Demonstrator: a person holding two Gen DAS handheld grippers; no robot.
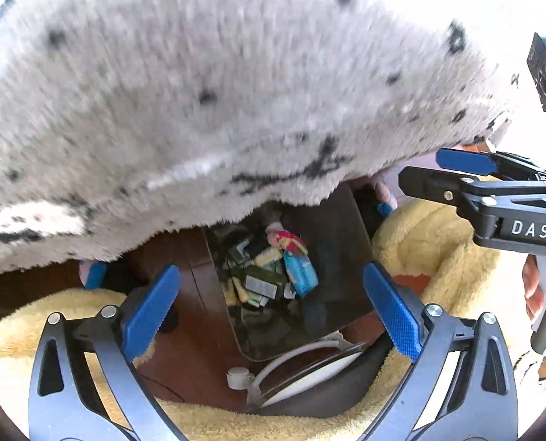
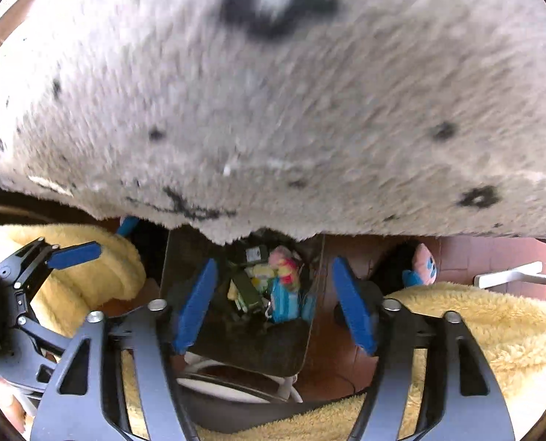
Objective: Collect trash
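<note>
**Both tongs empty above the bin**

Below a grey spotted rug (image 1: 206, 117) that fills the top of both views, a dark bin (image 1: 342, 242) stands on the reddish floor (image 1: 184, 264), and the trash (image 1: 273, 268) lies inside it: a blue packet (image 1: 301, 272), a red-and-pink wrapper (image 1: 289, 240), yellowish bits and dark green cartons, all heaped loosely toward the bottom.

Left tongs (image 1: 271, 308) hang over the bin with jaws spread wide and nothing between the blue pads. Right tongs (image 2: 274, 305) are also parted, somewhat less wide, and likewise hold nothing; the pads frame the bin's contents from above without touching them. In the left view the right tongs show at the edge, gripped by a hand (image 1: 545, 294).

Yellow fleece (image 1: 438, 253) flanks the bin on both sides, and a pink-and-blue plush toy (image 2: 425, 264) sits beside it on the floor. A white cable (image 1: 302, 352) runs just in front of the bin.

Judging by the look of it, this rubbish is light and soft: film packets and wrappers that crumple and may slide off smooth pads, plus small cartons that are stiffer and crush under a hard squeeze. Any further piece is best pinched across a flat or folded part, not by a loose corner. The bin itself looks rigid with thin walls; its rim would be the place to grip it.
</note>
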